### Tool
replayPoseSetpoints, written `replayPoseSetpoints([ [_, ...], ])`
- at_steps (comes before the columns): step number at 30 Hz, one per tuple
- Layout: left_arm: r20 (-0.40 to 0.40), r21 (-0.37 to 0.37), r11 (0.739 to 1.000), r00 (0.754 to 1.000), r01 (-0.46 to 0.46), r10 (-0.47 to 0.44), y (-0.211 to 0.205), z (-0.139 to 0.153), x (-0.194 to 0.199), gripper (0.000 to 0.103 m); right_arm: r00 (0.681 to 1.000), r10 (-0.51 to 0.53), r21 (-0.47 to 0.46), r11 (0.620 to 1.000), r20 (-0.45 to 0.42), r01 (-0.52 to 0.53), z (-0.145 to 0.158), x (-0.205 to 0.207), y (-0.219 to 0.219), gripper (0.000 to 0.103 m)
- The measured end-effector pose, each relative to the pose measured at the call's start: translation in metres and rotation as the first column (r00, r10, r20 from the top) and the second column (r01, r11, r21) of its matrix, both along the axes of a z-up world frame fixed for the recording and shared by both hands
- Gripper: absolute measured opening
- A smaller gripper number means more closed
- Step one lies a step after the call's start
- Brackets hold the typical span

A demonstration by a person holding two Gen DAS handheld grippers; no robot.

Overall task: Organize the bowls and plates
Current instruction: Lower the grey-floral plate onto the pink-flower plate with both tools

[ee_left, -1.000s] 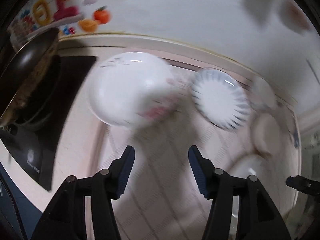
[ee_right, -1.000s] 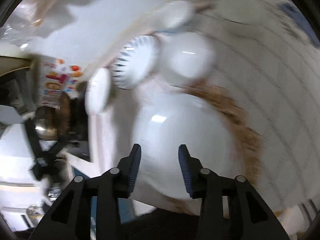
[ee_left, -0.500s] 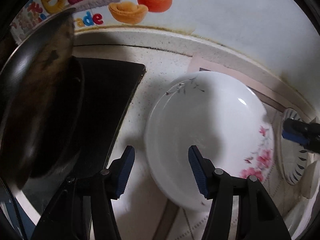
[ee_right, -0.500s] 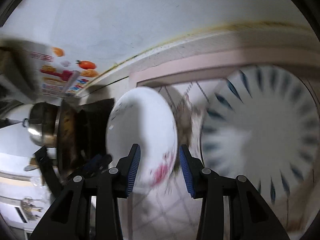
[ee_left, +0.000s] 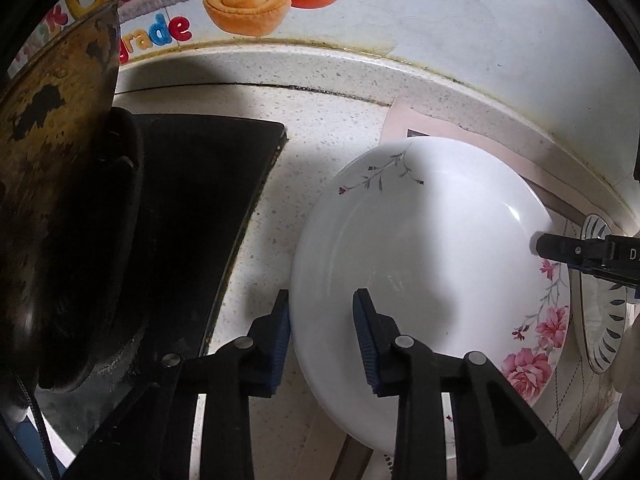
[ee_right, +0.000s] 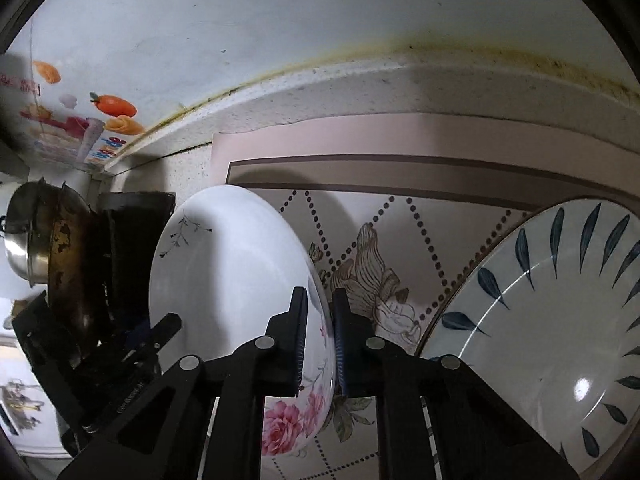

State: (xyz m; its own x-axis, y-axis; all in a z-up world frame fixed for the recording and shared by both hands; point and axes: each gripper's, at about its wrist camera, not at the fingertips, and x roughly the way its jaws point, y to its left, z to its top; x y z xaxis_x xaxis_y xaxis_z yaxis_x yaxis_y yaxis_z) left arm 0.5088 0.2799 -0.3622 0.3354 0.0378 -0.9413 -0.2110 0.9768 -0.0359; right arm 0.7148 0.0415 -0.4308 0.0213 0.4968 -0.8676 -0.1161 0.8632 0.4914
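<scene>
A white deep plate (ee_left: pixel 420 260) with pink roses and a thin sprig lies where the speckled counter meets the patterned mat. My left gripper (ee_left: pixel 322 344) straddles its left rim: one pad is outside the edge, the other over the inner slope. The jaws are closing, with a gap still showing. My right gripper (ee_right: pixel 320 340) is shut on the opposite, rose-painted rim of the same plate (ee_right: pixel 232 272). Its fingertips (ee_left: pixel 560 248) show at the right of the left wrist view. A second plate (ee_right: pixel 540 320) with dark blue leaf marks lies just right of it.
A black stove top (ee_left: pixel 200 200) with a worn wok (ee_left: pixel 52 200) stands close on the left. A steel pot (ee_right: pixel 20 248) sits behind the wok. The wall (ee_right: pixel 280 20) and the raised counter ledge run along the back. The mat (ee_right: pixel 380 260) lies under the plates.
Both grippers came down and in onto the rose plate. The left jaws narrowed around its left rim. The right jaws shut on its right rim.
</scene>
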Motion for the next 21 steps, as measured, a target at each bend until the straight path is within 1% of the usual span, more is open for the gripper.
replayPoseSetpoints([
  [2, 0.000, -0.021, 1.000, 1.000, -0.005, 0.005, 0.002, 0.000, -0.001, 0.028, 1.000, -0.010, 0.007, 1.000, -0.008, 0.010, 0.001, -0.002, -0.003, 0.014],
  [4, 0.009, -0.017, 1.000, 1.000, 0.002, -0.002, 0.003, 0.002, 0.000, 0.027, 1.000, -0.016, 0.005, 1.000, -0.014, 0.016, 0.001, -0.004, -0.006, 0.014],
  [5, 0.014, -0.015, 1.000, 1.000, 0.006, -0.006, -0.004, 0.004, 0.004, 0.027, 1.000, -0.018, 0.008, 1.000, -0.013, 0.018, 0.002, -0.005, -0.008, 0.014],
  [9, 0.028, -0.017, 1.000, 0.999, 0.023, -0.022, -0.008, 0.018, 0.000, 0.027, 0.999, -0.035, 0.020, 0.999, -0.033, 0.036, 0.007, -0.014, -0.017, 0.014],
  [15, 0.042, -0.020, 0.997, 0.997, 0.072, -0.071, -0.025, 0.041, -0.011, 0.027, 0.998, -0.055, 0.015, 0.998, -0.039, 0.056, 0.028, -0.033, -0.038, 0.014],
  [19, 0.037, -0.029, 0.993, 0.993, 0.112, -0.110, -0.046, 0.054, -0.030, 0.027, 0.997, -0.064, 0.006, 0.998, -0.048, 0.064, 0.045, -0.053, -0.060, 0.014],
  [21, 0.037, -0.031, 0.991, 0.991, 0.127, -0.126, -0.056, 0.057, -0.041, 0.027, 0.995, -0.072, 0.004, 0.997, -0.068, 0.072, 0.052, -0.068, -0.074, 0.014],
])
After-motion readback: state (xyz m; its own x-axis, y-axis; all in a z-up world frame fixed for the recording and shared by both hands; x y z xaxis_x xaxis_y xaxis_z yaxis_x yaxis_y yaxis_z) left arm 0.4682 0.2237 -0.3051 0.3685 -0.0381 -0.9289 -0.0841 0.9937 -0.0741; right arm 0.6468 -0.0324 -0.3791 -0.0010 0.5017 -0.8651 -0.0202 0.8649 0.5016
